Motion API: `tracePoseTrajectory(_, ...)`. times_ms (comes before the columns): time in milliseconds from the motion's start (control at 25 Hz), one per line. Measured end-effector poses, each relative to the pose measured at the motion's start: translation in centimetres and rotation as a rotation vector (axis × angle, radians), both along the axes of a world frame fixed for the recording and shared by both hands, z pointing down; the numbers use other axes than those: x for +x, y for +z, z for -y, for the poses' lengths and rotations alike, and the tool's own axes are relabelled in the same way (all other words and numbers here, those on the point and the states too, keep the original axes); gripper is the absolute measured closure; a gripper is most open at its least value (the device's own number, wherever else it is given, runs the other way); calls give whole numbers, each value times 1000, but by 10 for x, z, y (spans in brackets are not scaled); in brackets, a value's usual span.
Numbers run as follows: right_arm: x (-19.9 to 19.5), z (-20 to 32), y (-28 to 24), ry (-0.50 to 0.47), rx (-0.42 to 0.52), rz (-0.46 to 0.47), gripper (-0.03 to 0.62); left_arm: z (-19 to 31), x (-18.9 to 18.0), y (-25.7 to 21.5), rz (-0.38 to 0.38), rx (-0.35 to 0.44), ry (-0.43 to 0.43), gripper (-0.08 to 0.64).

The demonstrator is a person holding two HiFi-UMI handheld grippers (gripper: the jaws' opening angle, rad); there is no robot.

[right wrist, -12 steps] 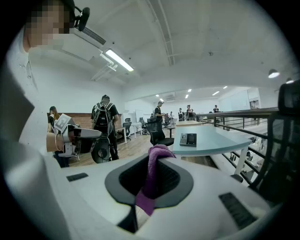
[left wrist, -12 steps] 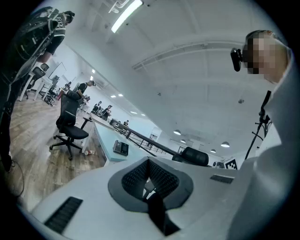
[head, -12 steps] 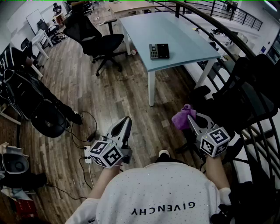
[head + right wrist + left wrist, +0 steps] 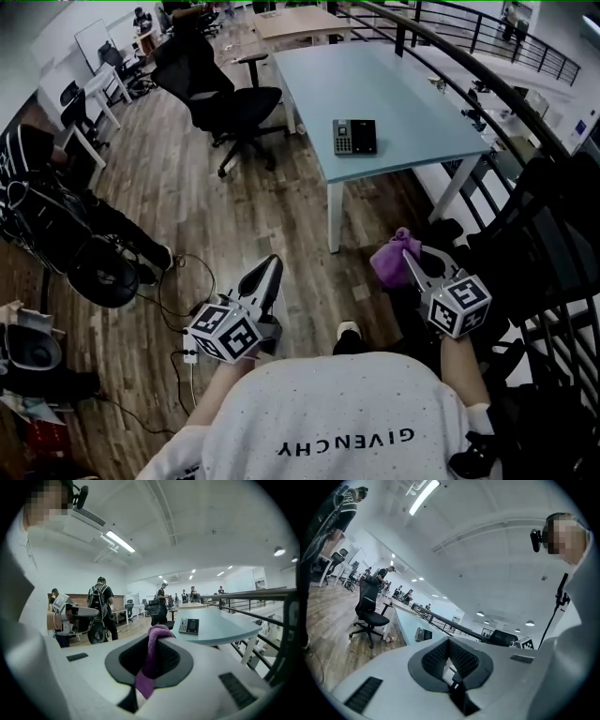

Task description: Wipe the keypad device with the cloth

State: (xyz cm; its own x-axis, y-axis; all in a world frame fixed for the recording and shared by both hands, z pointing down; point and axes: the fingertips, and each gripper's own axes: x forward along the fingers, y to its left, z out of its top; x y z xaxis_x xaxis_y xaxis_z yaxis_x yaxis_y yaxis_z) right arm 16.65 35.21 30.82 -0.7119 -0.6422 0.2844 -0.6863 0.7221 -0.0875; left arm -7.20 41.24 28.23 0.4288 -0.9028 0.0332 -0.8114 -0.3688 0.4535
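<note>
On the far light-blue bench (image 4: 403,94), the keypad device (image 4: 354,137) lay by the near edge, well apart from both grippers. The right gripper (image 4: 409,255) had its jaws clamped on a purple cloth (image 4: 386,262); the left gripper (image 4: 273,265) had its jaws together, empty.

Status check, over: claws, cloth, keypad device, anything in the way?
Left claw shut, empty. Right claw shut on purple cloth. Keypad device on table ahead, cloth not yet there. Black chair left of table, off the path.
</note>
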Motion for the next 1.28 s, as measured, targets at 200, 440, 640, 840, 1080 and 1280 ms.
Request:
tracePoseTrajectory(200,-5,78,-35,-15,54,-12,568,57,-11,-28,-21,61,-48,560)
tracePoseTrajectory(440,-7,154,-36,-69,74,-27,568,126,-19,-33,-43,101,-158,560)
tracePoseTrajectory(640,-7,210,-36,-94,81,-39,568,175,-17,-42,-47,146,-188,560)
tracePoseTrajectory(840,-11,247,-28,-111,53,-29,568,206,-22,-35,-42,135,-215,560)
tracePoseTrajectory(1080,-10,271,4,-112,-11,-39,568,222,-17,-15,-40,89,-235,560)
tracePoseTrajectory(1280,-12,280,19,-121,-44,-26,568,233,-9,-7,-22,67,-209,560)
